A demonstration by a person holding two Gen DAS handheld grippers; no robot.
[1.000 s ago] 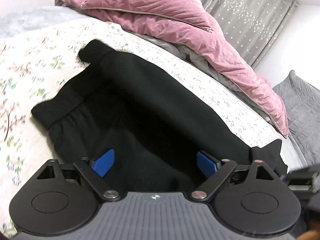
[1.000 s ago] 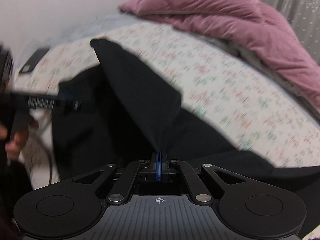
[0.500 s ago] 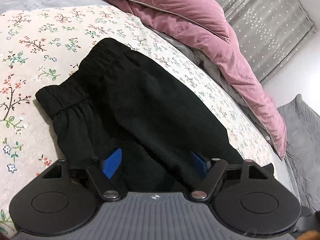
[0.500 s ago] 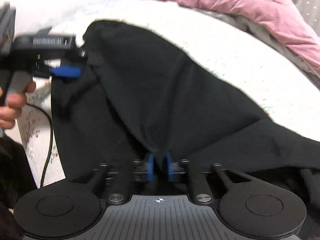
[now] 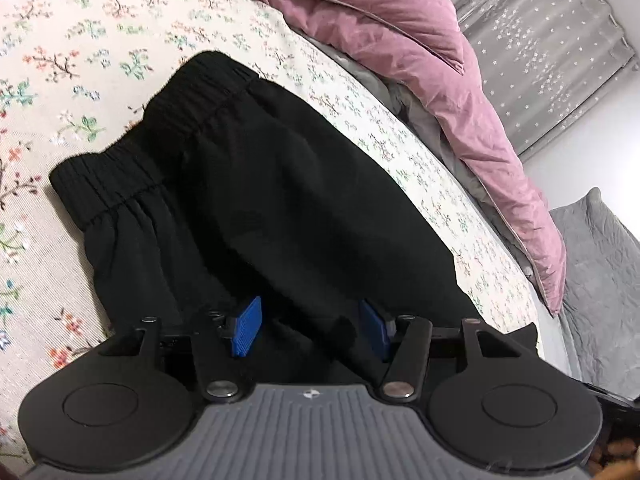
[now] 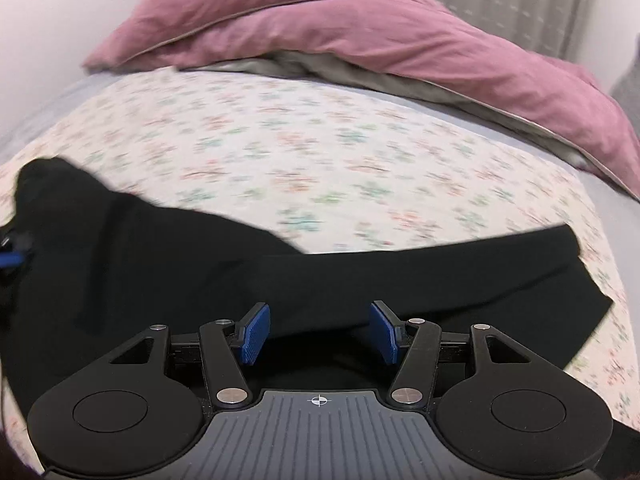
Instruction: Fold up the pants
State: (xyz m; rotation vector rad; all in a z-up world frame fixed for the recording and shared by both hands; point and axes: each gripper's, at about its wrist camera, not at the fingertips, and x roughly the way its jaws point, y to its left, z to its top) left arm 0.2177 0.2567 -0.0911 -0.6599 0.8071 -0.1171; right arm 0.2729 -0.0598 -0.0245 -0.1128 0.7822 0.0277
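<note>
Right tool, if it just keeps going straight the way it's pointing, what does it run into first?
Most likely the black pants. The right tool is open with nothing between its pads, and the dark fabric lies straight ahead of it, with the floral bedsheet beyond. How near the cloth is cannot be judged.

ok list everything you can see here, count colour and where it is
pants: one, black, lying on the bed sheet, elastic waistband toward the far left, legs running right
bed sheet: one, cream with a small floral print, spread under the pants
duvet: one, dusty pink with a grey underside, bunched along the far edge of the bed
curtain: one, grey with white speckles, behind the duvet
quilted cover: one, grey, far right of the bed
left tool: one, black with blue pads, over the pants, jaws apart and just been closing
right tool: one, black with blue pads, over the pant legs, jaws apart after just opening
</note>
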